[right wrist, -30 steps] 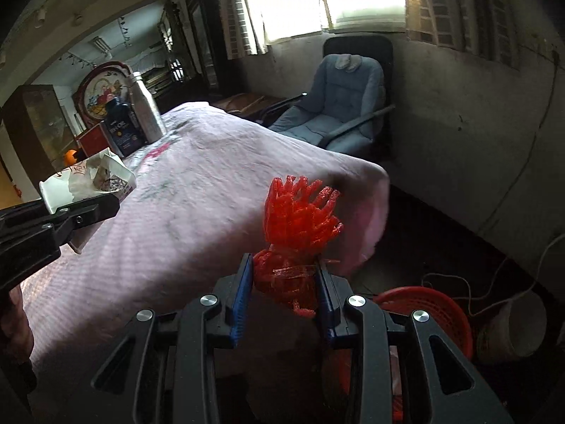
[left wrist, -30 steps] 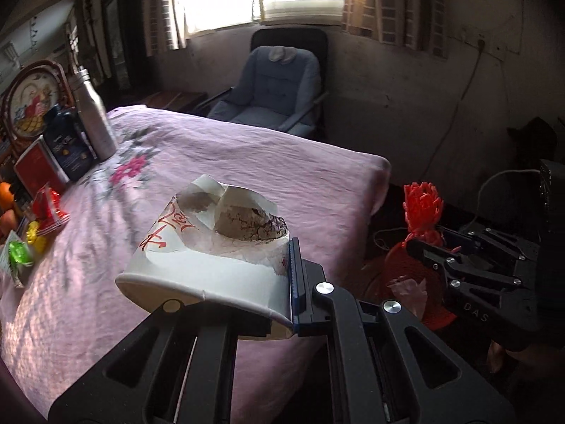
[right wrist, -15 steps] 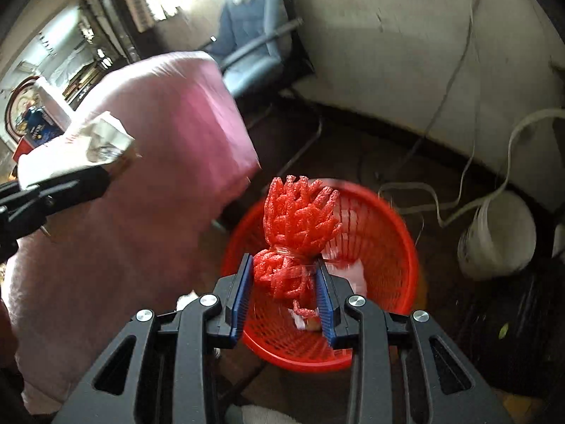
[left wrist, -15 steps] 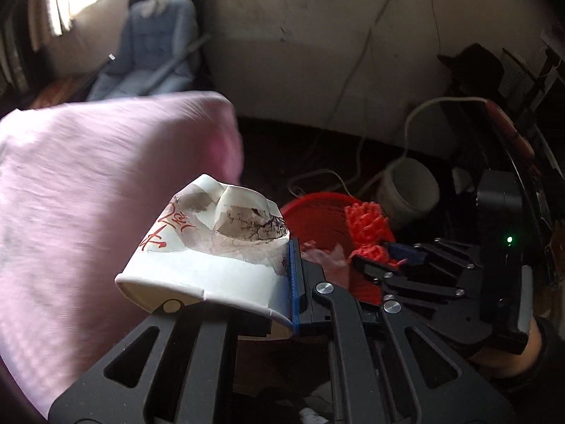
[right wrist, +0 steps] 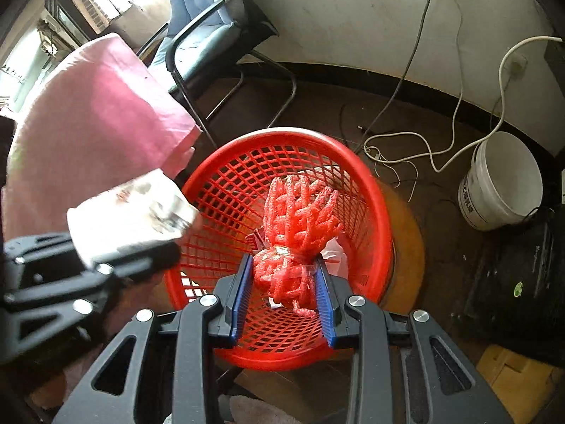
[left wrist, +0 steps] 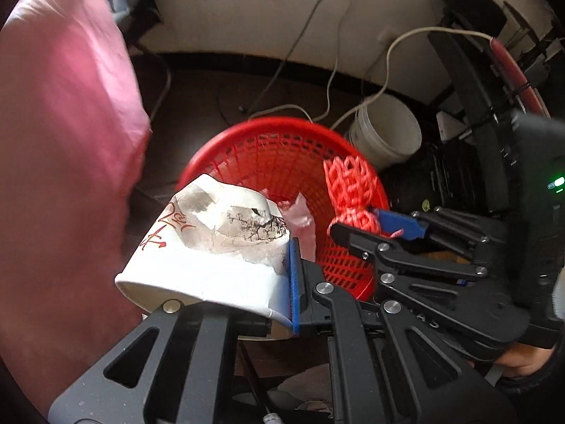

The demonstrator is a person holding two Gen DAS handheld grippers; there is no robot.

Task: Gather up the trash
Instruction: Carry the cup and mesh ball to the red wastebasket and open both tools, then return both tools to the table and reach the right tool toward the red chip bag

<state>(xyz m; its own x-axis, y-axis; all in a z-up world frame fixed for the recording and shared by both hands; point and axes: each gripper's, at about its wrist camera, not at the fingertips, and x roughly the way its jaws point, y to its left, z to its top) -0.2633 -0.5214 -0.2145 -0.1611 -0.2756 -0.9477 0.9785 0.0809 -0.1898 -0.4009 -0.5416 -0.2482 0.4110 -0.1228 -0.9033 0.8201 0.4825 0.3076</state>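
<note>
Crushed paper cup (left wrist: 197, 247): red brush-style characters, at its 9 o'clock side, not legible.
White bucket (right wrist: 494, 190): dark label print, at its 8 o'clock, too blurred.

Right gripper (right wrist: 284, 275) clamps red foam net (right wrist: 298, 233) above red basket (right wrist: 370, 183).

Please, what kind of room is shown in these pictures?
Probably a lived-in room of a home: a padded armchair by the wall, a pink cloth-covered table, and a red mesh wastebasket on the floor.

A red plastic mesh basket (right wrist: 367, 190) stood on the floor; pink-clothed tabletop (right wrist: 91, 130) left, white plastic bucket (right wrist: 501, 183) right, grey chair (right wrist: 208, 10) behind.
</note>
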